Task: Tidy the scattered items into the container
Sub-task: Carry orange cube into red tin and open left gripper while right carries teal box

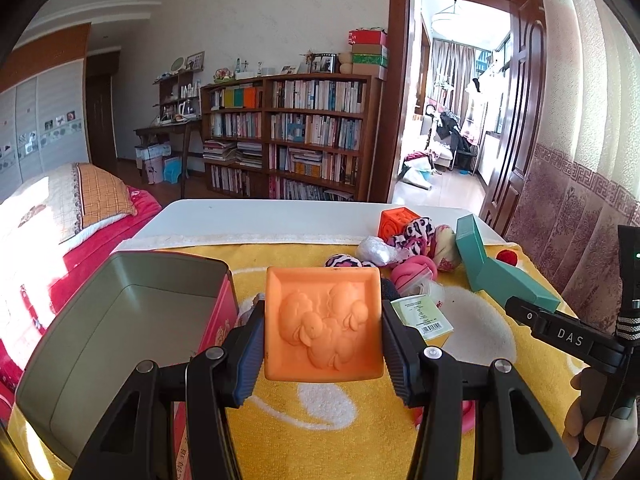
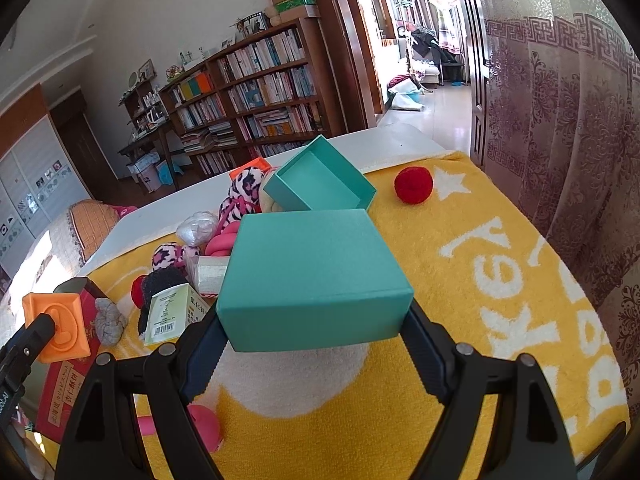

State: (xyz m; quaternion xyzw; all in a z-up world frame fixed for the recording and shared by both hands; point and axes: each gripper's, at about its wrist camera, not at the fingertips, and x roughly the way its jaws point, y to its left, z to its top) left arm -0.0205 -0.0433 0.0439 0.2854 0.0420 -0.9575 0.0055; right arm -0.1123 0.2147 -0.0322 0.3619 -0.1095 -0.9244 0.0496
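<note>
Orange block (image 1: 323, 325) looks like soft foam or rubber to me, hollow-ish with a raised duck picture on the face, so light and a bit squishy. Flat sides are the obvious place to pinch it, and that's exactly where the left gripper (image 1: 323, 354) has it: pads pressed on the block's left and right walls, jaws at a middling width, block off the towel (image 1: 472, 392) and just right of the open tin (image 1: 132, 320). I wouldn't squeeze harder, it'd probably buckle.

Teal lid (image 2: 316, 276) is thin card, I'd guess: light, stiff enough on the edges but easy to dent in the middle. Right gripper (image 2: 314, 350) is spread wide with its pads on the lid's two short sides, so it's holding that, well to the right of the tin. The matching teal box (image 2: 320, 180) sits tipped just behind the lid. Red ball (image 2: 414, 184), spotted plush toys (image 2: 248, 188) and a paper carton (image 2: 166, 314) lie loose on the towel between lid and tin.
</note>
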